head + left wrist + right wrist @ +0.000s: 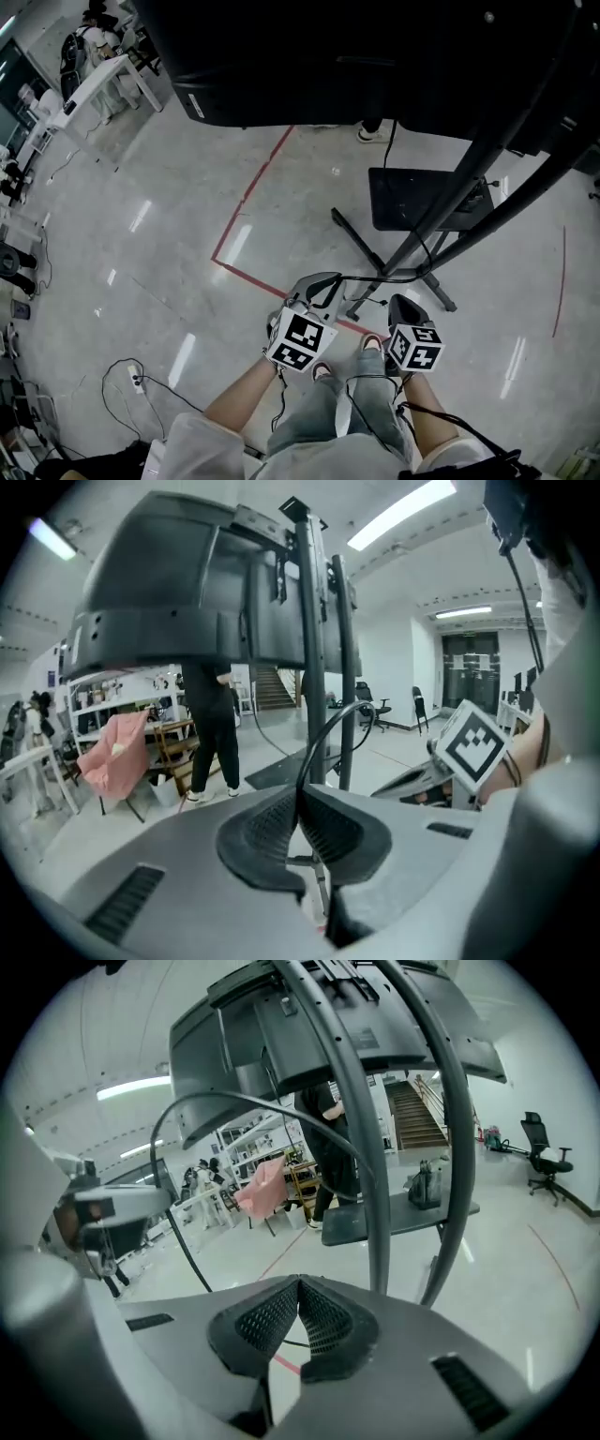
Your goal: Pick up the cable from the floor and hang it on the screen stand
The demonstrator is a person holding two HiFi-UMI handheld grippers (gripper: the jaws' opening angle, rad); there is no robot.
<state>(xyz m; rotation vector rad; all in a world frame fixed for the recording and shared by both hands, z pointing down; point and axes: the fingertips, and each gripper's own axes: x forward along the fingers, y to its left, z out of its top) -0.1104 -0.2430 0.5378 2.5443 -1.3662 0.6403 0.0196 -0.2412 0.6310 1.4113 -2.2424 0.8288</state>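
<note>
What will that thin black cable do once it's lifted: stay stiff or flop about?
Probably floppy but a little springy: above the left gripper, which is shut on it, the cable bows in a smooth arch instead of standing straight. It looks thin, so it is likely light. Its free length may swing or snag on the screen stand.

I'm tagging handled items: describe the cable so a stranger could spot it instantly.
Find the tall black screen stand. Just before its poles, the left tool is clamped on a black cable that arches up from between its jaws. Unlike the straight, thick poles, it is thin and curved.
</note>
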